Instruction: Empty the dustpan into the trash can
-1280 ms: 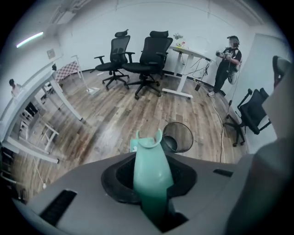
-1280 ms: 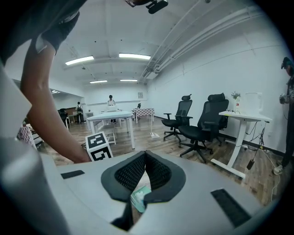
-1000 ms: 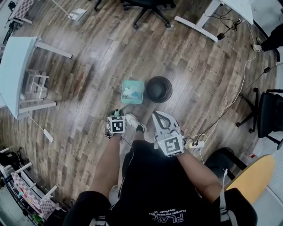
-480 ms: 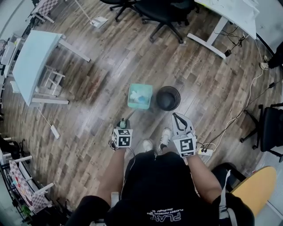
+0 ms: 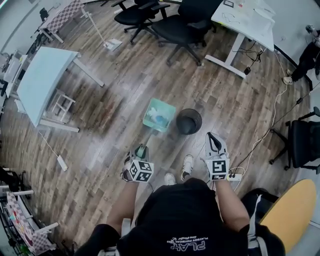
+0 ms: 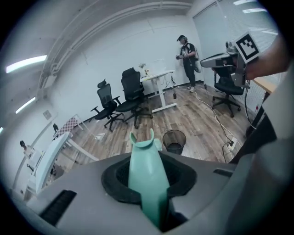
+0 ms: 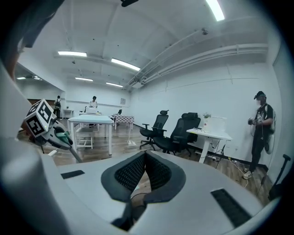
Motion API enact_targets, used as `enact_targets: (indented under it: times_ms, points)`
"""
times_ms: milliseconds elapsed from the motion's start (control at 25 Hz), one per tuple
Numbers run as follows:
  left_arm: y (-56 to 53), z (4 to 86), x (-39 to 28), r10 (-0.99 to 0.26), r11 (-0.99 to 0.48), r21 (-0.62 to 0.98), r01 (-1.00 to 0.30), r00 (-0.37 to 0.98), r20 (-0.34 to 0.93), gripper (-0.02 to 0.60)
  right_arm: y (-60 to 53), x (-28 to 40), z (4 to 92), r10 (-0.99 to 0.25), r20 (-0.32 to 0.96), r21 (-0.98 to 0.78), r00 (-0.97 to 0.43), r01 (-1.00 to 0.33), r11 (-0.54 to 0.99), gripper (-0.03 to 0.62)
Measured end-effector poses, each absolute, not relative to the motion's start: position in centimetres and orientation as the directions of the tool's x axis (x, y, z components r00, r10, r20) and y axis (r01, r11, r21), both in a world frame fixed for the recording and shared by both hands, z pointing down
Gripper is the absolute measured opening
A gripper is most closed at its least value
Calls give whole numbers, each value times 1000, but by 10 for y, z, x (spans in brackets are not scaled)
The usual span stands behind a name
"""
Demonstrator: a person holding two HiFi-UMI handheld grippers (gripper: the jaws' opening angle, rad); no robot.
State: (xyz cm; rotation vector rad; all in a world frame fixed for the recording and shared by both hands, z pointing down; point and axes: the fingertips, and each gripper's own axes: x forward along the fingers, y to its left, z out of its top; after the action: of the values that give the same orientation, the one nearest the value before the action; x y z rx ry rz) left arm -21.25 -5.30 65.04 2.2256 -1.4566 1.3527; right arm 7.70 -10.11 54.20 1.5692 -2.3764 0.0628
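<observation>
Both grippers stand wider apart than a second ago, and the head view now takes in more of the room beyond the trash can (image 5: 189,121). Two shoes (image 5: 187,165) show on the near side of that can, where only one showed before.

One teal dustpan (image 5: 159,114) sits just left of the one black trash can, their rims nearly touching. I cannot tell whether the pan is clear of the wooden floor (image 5: 125,95). Its long handle (image 6: 146,179) runs back from the can's left side into the left gripper (image 5: 141,150), whose jaws are clamped on it. The handle's forked end points at the can.

The right gripper (image 5: 213,137) hangs on the can's near right side. Its jaws are pressed together with nothing between them.

Two tables stand well away from the can: a pale blue one (image 5: 42,80) far to its left and a white desk (image 5: 245,17) beyond it. Three black office chairs show, two (image 5: 137,12) (image 5: 187,25) beyond the can and one (image 5: 305,137) far to its right. Two power strips lie on the floor, one (image 5: 62,162) far left of the can and one (image 5: 234,175) near its right.
</observation>
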Motion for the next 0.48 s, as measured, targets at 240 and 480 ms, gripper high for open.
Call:
enact_targets:
  times_ms: [240,480]
  points:
    - [-52,634,-194,-692,-612,-436,-659,180,699,97,-65,65,525,-898,222,132,-380,-901,414,23]
    - [-52,625,-166,-717,-673,-580,-459,212,664,100,-40,45,512,-907,202,114,-370,-911,397,23]
